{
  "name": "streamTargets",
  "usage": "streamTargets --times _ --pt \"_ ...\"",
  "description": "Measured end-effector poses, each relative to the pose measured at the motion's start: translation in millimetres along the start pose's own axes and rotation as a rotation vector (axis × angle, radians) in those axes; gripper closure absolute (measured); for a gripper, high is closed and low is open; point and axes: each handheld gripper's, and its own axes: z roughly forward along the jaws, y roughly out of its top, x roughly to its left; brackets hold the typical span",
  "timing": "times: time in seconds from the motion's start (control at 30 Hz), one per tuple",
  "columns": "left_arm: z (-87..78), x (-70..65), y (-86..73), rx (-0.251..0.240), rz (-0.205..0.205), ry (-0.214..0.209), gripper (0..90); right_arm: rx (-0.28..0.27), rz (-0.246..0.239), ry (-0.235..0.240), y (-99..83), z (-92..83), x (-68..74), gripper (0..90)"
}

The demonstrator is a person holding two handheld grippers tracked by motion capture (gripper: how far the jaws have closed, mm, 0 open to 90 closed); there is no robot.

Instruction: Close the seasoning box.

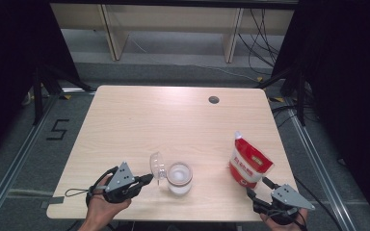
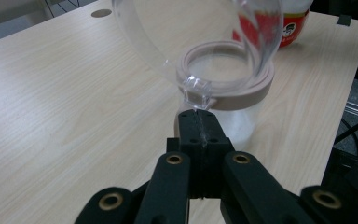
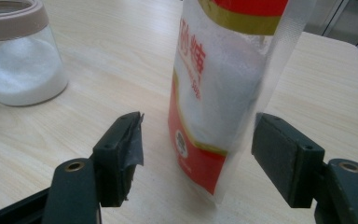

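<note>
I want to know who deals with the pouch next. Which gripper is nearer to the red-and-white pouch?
Right. The right gripper has open fingers either side of the pouch, not pressing it. The left gripper is across the table, shut on the jar's clear lid.

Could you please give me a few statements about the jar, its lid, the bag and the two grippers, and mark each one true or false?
1. The left gripper is shut on the tab of the clear lid. True.
2. The clear lid lies flat and closed on the jar. False: it is tipped up, and the jar's mouth is open.
3. The jar holds a white powder. True.
4. The right gripper clamps the red and white bag. False: its jaws stand apart, with the bag between them and gaps on both sides.
5. The bag lies flat on the table. False: it stands upright near the right edge.
</note>
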Motion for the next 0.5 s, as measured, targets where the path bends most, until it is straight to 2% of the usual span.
streamTargets --times 0.03,0.1,0.13,0.17,0.2,0.27,0.33,0.37,0.43,0.47,0.5 --pt "1.2 0.1 2.1 -0.003 0.018 -0.003 89.7 0.003 0.008 0.003 0.1 -0.3 0.4 34.3" --pt "4.1 -1.0 5.0 -0.011 0.021 -0.009 89.7 0.007 -0.001 0.0 -0.1 -0.1 -0.2 34.3" --pt "5.1 -1.0 6.5 -0.006 0.024 -0.013 89.7 0.011 0.01 -0.001 -0.1 -0.6 1.2 34.3" --pt "5.8 -2.1 7.6 -0.008 0.018 -0.008 89.8 0.002 -0.011 0.002 0.0 0.4 -0.4 34.3" --pt "6.5 -1.6 9.1 -0.011 0.033 -0.011 89.7 0.01 -0.005 0.0 0.0 -0.3 0.4 34.3" --pt "7.3 -3.3 10.3 -0.011 0.022 -0.007 89.7 0.003 -0.015 0.005 -0.1 0.7 -0.2 34.3" --pt "8.5 -3.0 12.1 -0.013 0.046 -0.012 89.7 0.001 -0.018 0.008 -0.1 0.9 -0.4 34.3" --pt "9.4 -5.4 12.2 -0.017 0.014 -0.01 89.8 0.001 -0.018 0.001 -0.1 0.6 -0.3 34.4" --pt "10.9 -3.6 14.5 -0.018 0.053 -0.024 89.7 0.005 -0.005 0.01 0.1 0.6 0.6 34.4" --pt "11.3 -6.0 14.7 -0.019 0.031 -0.011 89.7 0.011 -0.012 0.006 0.2 0.0 0.3 34.4" --pt "11.9 -6.2 15.5 -0.018 0.037 -0.016 89.7 0.003 -0.011 0.011 0.0 1.0 0.2 34.5"
